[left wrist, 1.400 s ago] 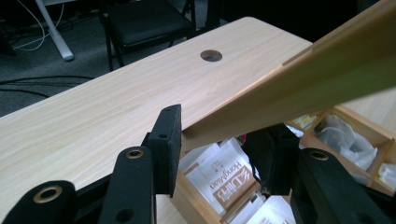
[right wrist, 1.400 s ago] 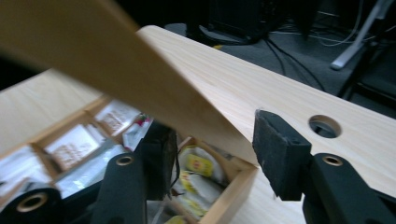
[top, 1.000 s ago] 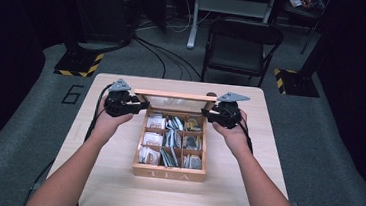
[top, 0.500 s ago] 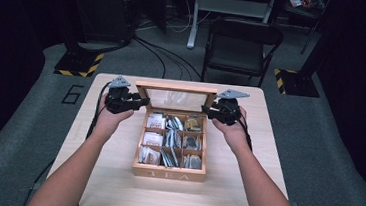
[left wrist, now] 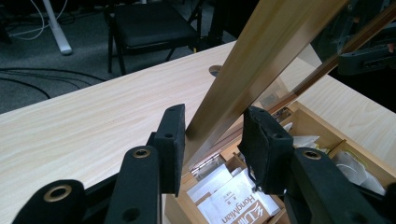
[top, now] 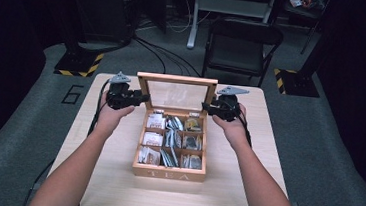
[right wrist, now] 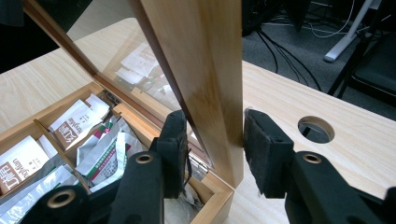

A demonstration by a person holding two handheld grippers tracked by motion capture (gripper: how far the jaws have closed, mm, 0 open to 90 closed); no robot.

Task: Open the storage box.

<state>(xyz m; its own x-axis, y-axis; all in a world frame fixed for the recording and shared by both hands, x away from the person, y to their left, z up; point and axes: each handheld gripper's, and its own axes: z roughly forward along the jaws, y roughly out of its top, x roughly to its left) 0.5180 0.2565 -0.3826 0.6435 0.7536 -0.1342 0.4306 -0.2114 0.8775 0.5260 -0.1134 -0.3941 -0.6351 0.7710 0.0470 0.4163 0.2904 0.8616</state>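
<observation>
Wood and glass make up the lid (top: 177,93) of the tea box (top: 169,173), which sits in the middle of the table (top: 113,187). The lid stands raised, close to upright, at the far edge of the box.

The left gripper (top: 141,98) has the lid's left side rail between its jaws. Its jaws have just been closing, and in the left gripper view (left wrist: 212,140) the pads bear on the two faces of that rail low down, just above the hinge (left wrist: 205,163). The right gripper (top: 207,106) is clamped the same way on the right side rail. In the right gripper view (right wrist: 212,140) one pad lies on the inner face beside the glass and the other on the outer face.

The frame looks stiff and light, so it should swing as one piece without flexing. Its varnished wood is smooth and could slide under the pads if the squeeze is slack. The pane is the fragile part and should take no pressure. The side rails are the right place to hold, with both sides moved evenly so the hinges are not twisted. A hold higher up the rails would probably give more leverage than one this near the hinge.

The box itself is not heavy and may shift or tip if the lid is pushed hard backward. Tea bags (top: 171,139) fill its compartments below.
</observation>
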